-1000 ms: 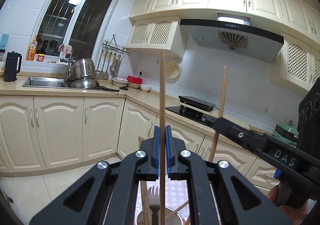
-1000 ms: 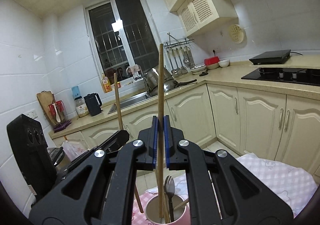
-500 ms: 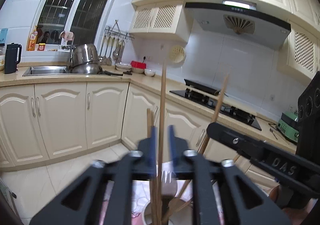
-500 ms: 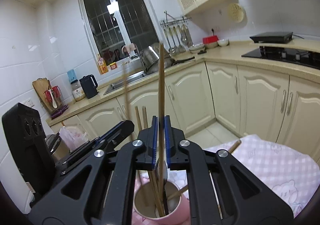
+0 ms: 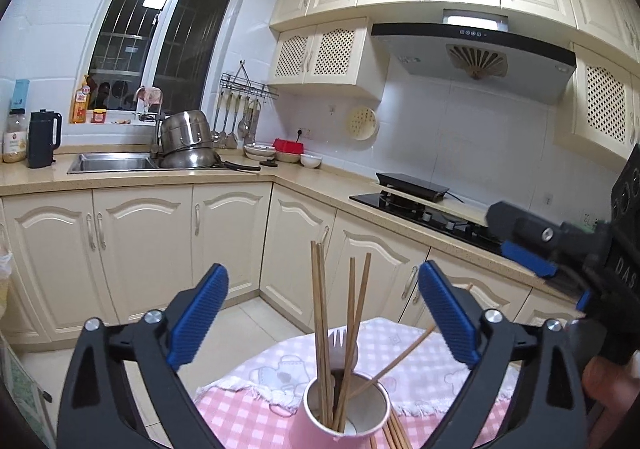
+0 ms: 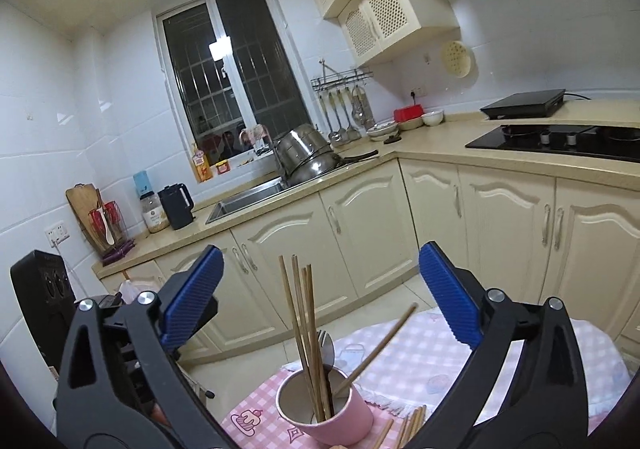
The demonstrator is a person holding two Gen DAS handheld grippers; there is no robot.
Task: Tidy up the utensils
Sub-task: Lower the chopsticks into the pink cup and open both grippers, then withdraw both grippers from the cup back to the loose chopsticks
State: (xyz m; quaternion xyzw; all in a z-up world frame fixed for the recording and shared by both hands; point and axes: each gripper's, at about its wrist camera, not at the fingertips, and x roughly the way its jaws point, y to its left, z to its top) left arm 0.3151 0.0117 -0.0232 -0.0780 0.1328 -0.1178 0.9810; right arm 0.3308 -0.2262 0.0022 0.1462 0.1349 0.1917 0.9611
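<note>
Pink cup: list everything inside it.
The pink cup holds several wooden chopsticks, four upright and one leaning, plus a fork. The cup's wall hides their lower ends.

A cup [image 5: 346, 409] stands on the cloth-covered desk [image 5: 420, 365], holding upright chopsticks [image 5: 322, 313] and a fork [image 5: 340, 345], with one chopstick [image 5: 400, 357] leaning out to the cup's right. More loose chopsticks [image 6: 412, 425] lie on the desk just right of the cup. Behind the cup runs a kitchen counter [image 5: 132, 179], its sink [image 5: 112, 163] far left of the cup and its stove [image 5: 432, 213] to the right.
</note>
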